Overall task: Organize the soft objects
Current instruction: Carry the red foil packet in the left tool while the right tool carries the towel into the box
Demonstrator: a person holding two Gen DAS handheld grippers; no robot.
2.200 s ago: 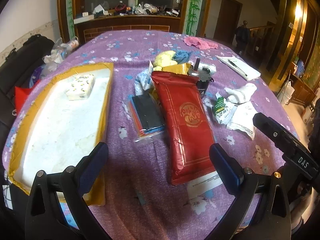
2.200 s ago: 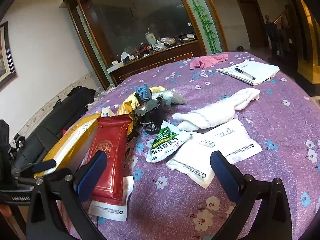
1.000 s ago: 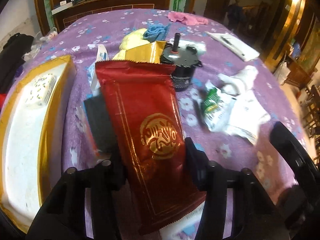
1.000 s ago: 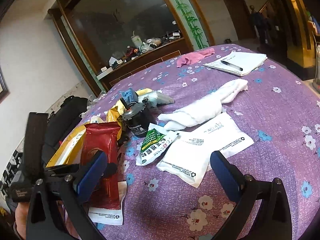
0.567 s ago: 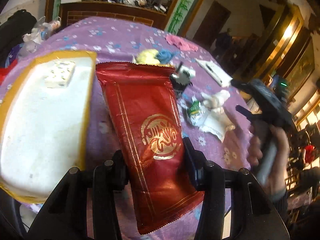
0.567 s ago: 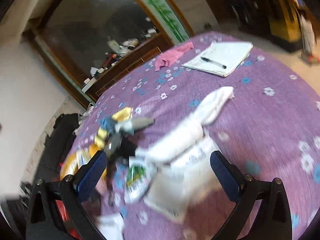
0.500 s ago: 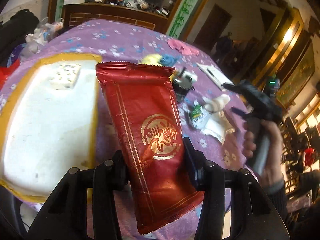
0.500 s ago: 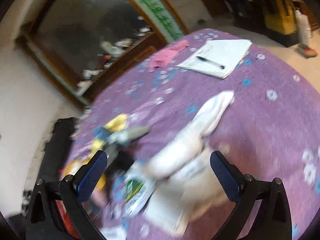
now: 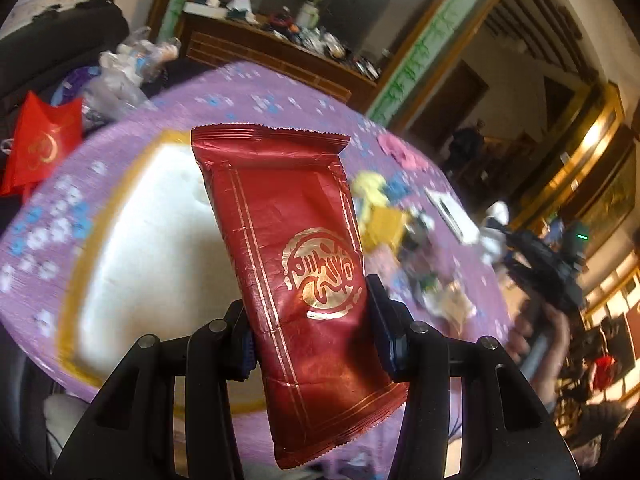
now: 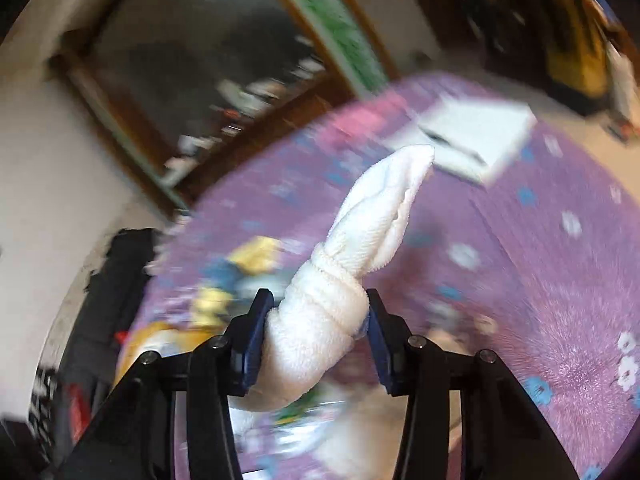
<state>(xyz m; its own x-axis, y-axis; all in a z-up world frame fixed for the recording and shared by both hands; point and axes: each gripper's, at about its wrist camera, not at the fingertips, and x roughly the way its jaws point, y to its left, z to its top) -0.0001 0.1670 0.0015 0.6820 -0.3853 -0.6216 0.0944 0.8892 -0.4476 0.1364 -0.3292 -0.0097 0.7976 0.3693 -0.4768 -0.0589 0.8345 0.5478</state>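
Observation:
My left gripper (image 9: pixel 314 330) is shut on a long red foil packet (image 9: pixel 288 256) with a gold seal, held up above the white tray with a gold rim (image 9: pixel 100 236). In the right wrist view my right gripper (image 10: pixel 318 334) is closing its jaws on a rolled white towel (image 10: pixel 352 256); both pads press its thick end and the roll sticks up off the purple flowered tablecloth (image 10: pixel 560 280). The right gripper also shows at the far right of the left wrist view, in a person's hand (image 9: pixel 540 332).
A yellow and blue cloth heap (image 9: pixel 380 192), a pink cloth (image 9: pixel 398 152) and a white notepad (image 10: pixel 476 132) lie on the table. A red bag (image 9: pixel 40 144) and plastic bags (image 9: pixel 124 76) sit beyond its left edge. A cluttered wooden sideboard (image 9: pixel 276 44) stands behind.
My left gripper has carried the red packet up and leftward over the white tray. My right gripper, wide open half a second ago, has closed on the white towel and lifted it.

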